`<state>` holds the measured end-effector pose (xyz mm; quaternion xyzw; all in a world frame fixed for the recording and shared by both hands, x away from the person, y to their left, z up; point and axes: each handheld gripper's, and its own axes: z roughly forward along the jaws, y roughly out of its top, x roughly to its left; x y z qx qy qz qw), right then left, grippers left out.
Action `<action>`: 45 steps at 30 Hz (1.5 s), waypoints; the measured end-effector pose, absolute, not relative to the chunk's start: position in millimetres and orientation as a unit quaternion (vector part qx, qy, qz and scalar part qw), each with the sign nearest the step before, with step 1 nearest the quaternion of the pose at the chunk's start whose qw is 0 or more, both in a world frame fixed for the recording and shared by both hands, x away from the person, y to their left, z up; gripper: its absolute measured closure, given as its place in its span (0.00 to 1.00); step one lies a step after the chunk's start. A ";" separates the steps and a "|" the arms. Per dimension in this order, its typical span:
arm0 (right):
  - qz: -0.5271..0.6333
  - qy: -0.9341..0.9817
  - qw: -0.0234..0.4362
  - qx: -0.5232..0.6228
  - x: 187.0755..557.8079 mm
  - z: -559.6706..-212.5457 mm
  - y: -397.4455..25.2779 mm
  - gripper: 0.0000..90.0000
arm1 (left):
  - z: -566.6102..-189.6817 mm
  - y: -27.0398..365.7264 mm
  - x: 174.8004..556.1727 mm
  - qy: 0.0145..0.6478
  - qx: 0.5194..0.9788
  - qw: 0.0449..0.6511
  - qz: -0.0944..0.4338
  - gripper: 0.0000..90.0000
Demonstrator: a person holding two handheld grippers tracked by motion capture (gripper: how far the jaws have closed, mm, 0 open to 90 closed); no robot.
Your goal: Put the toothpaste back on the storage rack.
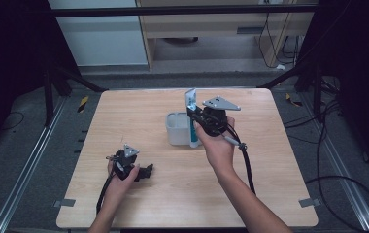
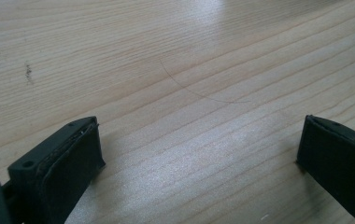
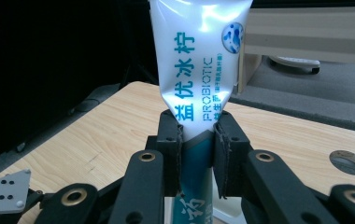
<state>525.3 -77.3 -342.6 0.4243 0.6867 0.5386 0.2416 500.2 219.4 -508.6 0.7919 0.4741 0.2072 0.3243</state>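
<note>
High view: wooden table, person's forearms come in from the near edge. Right gripper is up around table centre, clamped on a toothpaste tube that stands upright, crimped end up. The tube's lower end is down beside or just inside the right edge of a small white tub; cannot tell which from here. Left gripper lies low on the near-left part of the table, well apart from the tub, holding nothing.

Left gripper view: two black jaws spread wide, bare wood grain between them, nothing in the gap. A faint curved scratch farther off.

Right gripper view: jaws pinch the tube across its lower body, pads pressing in from both sides, white part with blue print standing tall above them, darker teal part running down below. Table edge and dark floor beyond.

Risks, my read: the grip is a narrow pinch on a soft, glossy tube, so it could slip or swivel between the pads if tilted. Squeezing harder may dent it or push paste at the cap. The tub looks light, so a nudge from the tube's end could shove or tip it, with the left gripper too far off to steady it.
</note>
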 end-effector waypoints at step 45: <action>0.598 0.616 0.309 0.409 525.5 -326.9 -61.8 0.83 | -508.8 218.5 500.7 0.476 0.790 0.326 0.208 0.00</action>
